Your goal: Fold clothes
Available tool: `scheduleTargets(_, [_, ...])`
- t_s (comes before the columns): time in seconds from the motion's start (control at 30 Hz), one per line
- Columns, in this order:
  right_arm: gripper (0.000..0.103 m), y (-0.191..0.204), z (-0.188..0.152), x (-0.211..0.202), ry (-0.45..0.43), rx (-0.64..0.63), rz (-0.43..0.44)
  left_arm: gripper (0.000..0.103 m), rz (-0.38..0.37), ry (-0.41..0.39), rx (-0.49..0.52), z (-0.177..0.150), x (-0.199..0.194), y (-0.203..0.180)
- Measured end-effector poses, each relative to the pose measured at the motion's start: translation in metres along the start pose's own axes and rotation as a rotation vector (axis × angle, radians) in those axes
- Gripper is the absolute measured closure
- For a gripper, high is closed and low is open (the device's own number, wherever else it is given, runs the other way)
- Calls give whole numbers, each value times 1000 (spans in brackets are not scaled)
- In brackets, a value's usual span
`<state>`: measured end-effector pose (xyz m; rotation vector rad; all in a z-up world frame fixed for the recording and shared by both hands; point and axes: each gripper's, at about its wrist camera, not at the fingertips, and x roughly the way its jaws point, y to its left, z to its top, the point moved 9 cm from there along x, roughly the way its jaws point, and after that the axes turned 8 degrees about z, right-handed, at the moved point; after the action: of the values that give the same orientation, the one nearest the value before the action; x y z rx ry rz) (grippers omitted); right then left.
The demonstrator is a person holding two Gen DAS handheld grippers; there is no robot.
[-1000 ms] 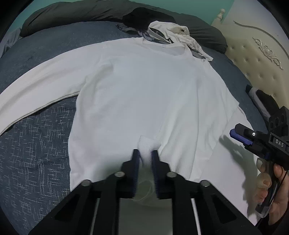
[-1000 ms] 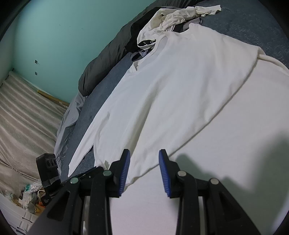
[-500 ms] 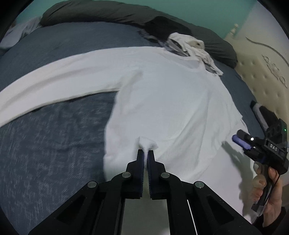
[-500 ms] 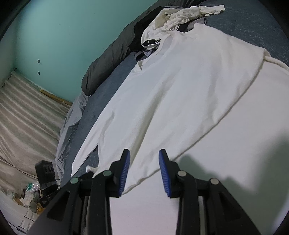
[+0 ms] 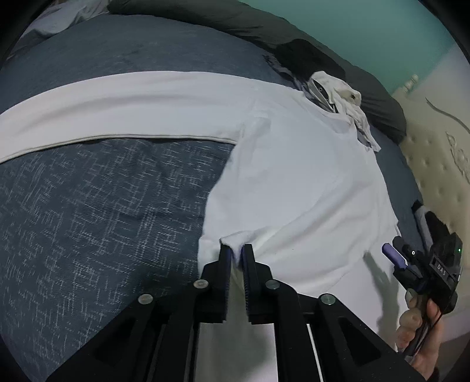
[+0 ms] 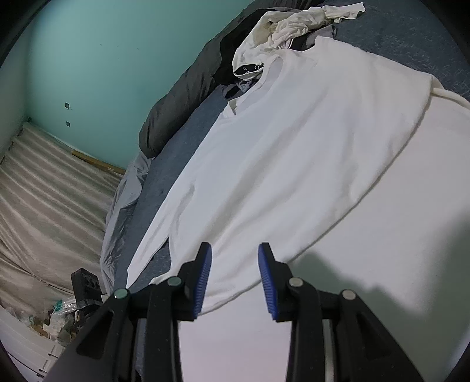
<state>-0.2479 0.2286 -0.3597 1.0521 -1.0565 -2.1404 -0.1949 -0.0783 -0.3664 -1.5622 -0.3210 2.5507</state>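
On the blue bed (image 5: 88, 205), left gripper (image 5: 236, 252) pinches the white shirt (image 5: 308, 182); right gripper (image 6: 235, 264) gapes near crumpled clothes (image 6: 293, 26).

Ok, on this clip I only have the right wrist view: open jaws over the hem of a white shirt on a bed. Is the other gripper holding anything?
Observer: Yes. The left gripper is shut on a pinched-up bit of the white shirt, at its bottom hem.
Operator: What is beyond the shirt on my gripper's side? My view does not show that.
Observer: A cream tufted headboard stands beyond the edge of the blue bedspread.
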Motion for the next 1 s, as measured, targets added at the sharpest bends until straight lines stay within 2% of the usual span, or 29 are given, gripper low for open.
scheduleTargets(0.03, [70, 0, 1, -1, -3, 2, 3, 86, 6, 2, -2, 0, 0, 1])
scheduleTargets(0.3, [70, 3, 5, -7, -18, 13, 23, 76, 20, 10, -50, 10, 11, 17])
scheduleTargets(0.47, [70, 1, 6, -6, -15, 17, 22, 76, 16, 4, 8, 18, 19, 4])
scheduleTargets(0.57, [70, -1, 6, -6, -13, 19, 21, 76, 22, 33, 60, 15, 28, -5])
scheduleTargets(0.6, [70, -1, 6, -5, -12, 20, 21, 77, 26, 39, 74, 12, 30, -6])
scheduleTargets(0.63, [70, -1, 6, -6, -12, 21, 21, 87, 29, 45, 88, 10, 32, -7])
scheduleTargets(0.7, [70, -2, 6, -6, -13, 22, 22, 98, 39, 47, 114, 7, 31, -9])
scheduleTargets(0.9, [70, -4, 6, -8, -16, 31, 25, 100, 45, -3, 145, 14, 12, -13])
scheduleTargets(1.0, [70, -4, 7, -8, -17, 34, 27, 100, 45, -38, 118, 20, 0, -9])
